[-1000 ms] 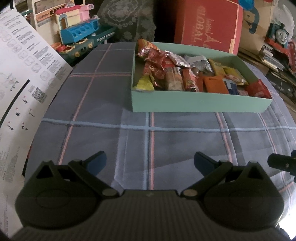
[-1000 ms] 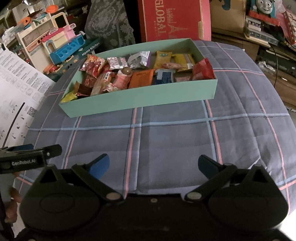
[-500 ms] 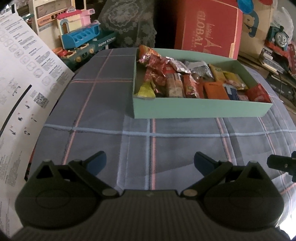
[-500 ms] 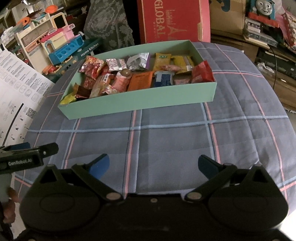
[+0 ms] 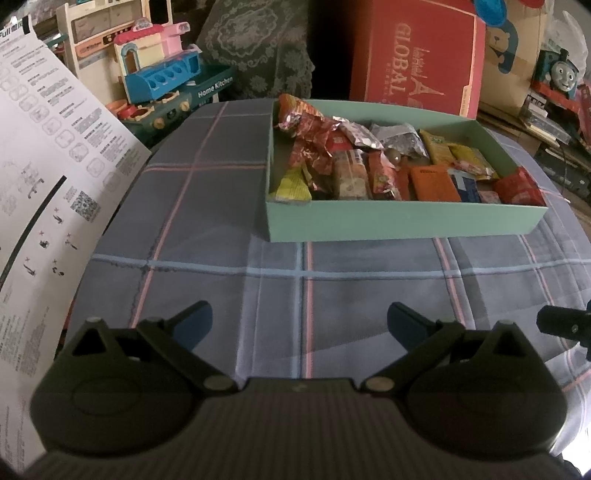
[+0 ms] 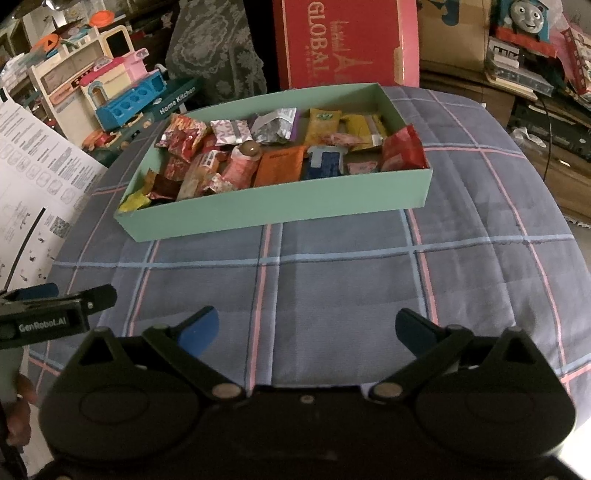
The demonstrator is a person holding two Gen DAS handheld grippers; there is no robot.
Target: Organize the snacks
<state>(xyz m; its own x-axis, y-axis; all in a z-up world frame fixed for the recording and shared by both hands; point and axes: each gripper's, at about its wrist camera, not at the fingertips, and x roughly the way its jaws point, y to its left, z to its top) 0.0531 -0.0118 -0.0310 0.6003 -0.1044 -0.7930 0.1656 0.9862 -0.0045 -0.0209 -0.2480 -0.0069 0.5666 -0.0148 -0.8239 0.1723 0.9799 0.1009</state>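
A mint-green box (image 5: 402, 221) stands on a plaid cloth and holds several snack packets: red foil ones (image 5: 310, 125), an orange pack (image 5: 436, 182), a yellow-green one (image 5: 293, 186). The box also shows in the right wrist view (image 6: 280, 208), with the orange pack (image 6: 280, 166) and a red packet (image 6: 402, 147). My left gripper (image 5: 299, 321) is open and empty, well short of the box. My right gripper (image 6: 306, 330) is open and empty, also short of the box. The left gripper's side shows at the left edge of the right wrist view (image 6: 55, 314).
The blue-grey plaid cloth (image 5: 221, 221) covers the table. A white instruction sheet (image 5: 44, 166) lies at the left. Toy kitchen sets (image 5: 162, 81), a red GLOBAL carton (image 5: 417, 62) and a toy train (image 6: 524, 18) stand behind the table.
Both cameras have drawn back and lifted slightly, so the box sits a little lower in the views. Both grippers stay open and empty.
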